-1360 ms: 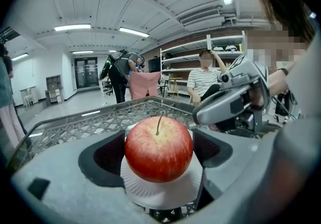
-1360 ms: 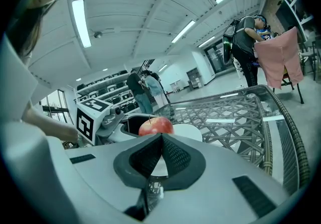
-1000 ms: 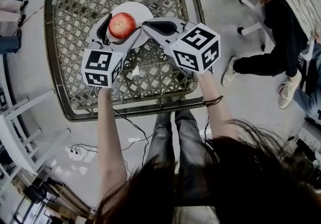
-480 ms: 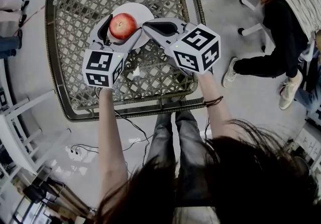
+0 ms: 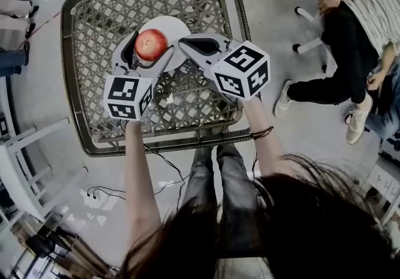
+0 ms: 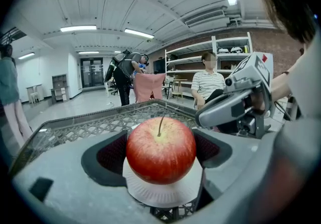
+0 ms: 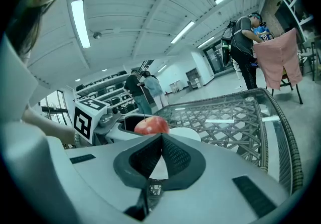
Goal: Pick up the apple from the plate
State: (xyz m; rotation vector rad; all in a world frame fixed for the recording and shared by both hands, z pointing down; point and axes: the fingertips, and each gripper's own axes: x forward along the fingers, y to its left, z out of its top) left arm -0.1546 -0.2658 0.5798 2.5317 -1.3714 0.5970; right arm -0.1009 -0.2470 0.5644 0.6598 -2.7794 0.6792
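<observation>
- The table (image 5: pixel 94 21) is the biggest thing under both tools. It is an open lattice of woven strands inside a thick rounded rim, and it looks stiff and bumpy.
- My right hand-held gripper (image 7: pixel 161 136) is pressed together on nothing. Its dark ribbed pads meet in a seam, and it hangs idle just to the right of the left one.
- My left hand-held gripper (image 5: pixel 150 46) is the one working. Its grey shells curve inward, and the textured dark pads (image 6: pixel 113 152) sit against both flanks of the fruit.
- The plate (image 5: pixel 172 24) is white, thin and round with a fluted, paper-like rim. It lies directly below and just ahead of the left jaws.
- The apple (image 6: pixel 160 150) is red, glossy and faintly streaked, with a thin stem standing upright. It is pinched between the left jaws.
- I judge the grasp made. From this angle I can't be sure whether the fruit has cleared the plate.
- The next move needs a straight, steady lift. The skin is smooth and round, so I'd keep the pressure even to stop it rolling.
</observation>
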